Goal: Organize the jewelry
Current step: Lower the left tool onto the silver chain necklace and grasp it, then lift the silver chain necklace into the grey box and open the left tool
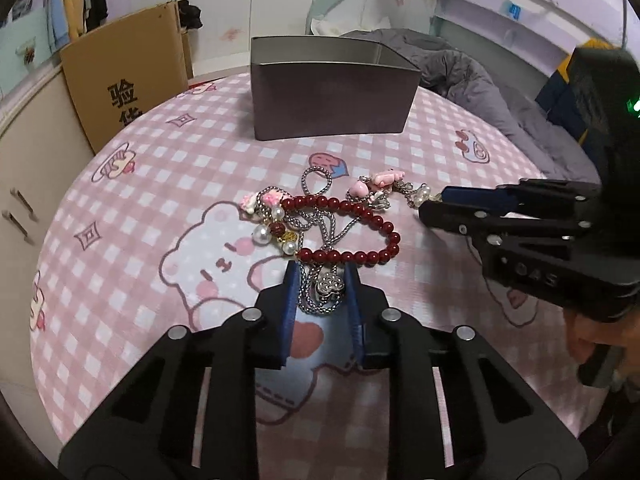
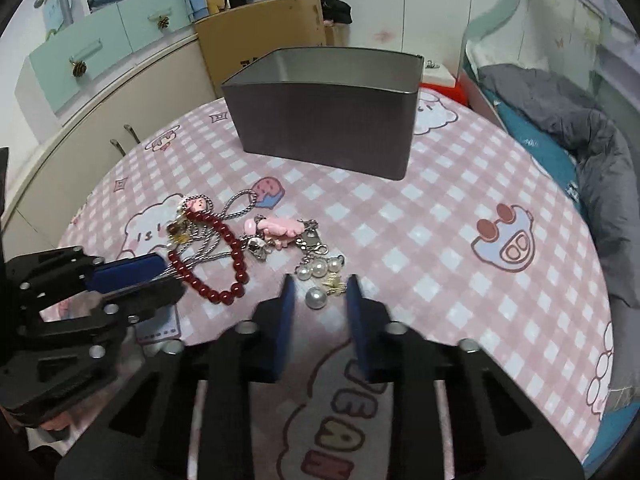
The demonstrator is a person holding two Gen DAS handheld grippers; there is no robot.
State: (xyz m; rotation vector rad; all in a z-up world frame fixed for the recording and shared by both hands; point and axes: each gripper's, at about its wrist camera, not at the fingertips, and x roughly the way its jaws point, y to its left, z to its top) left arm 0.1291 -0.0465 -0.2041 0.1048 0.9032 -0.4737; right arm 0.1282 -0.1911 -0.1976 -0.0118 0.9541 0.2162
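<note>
A pile of jewelry lies on the pink checked cloth. It holds a red bead bracelet [image 1: 352, 228] [image 2: 224, 252], a silver chain necklace [image 1: 320, 216] with a heart pendant [image 1: 329, 285], a pink charm keychain [image 1: 380, 184] [image 2: 280, 229] and pearls [image 2: 316, 298]. My left gripper [image 1: 322, 276] is open, its blue pads either side of the heart pendant. My right gripper [image 2: 320, 292] is open around the pearl end of the keychain; in the left wrist view [image 1: 434, 200] it shows from the side. An open grey metal box [image 1: 332, 92] [image 2: 328, 116] stands behind the pile.
A cardboard box [image 1: 120, 76] leans against cream cabinets [image 2: 112, 120] at the left. A bed with a grey quilt [image 2: 580, 120] lies to the right. The table's round edge [image 1: 52, 240] curves close at the left.
</note>
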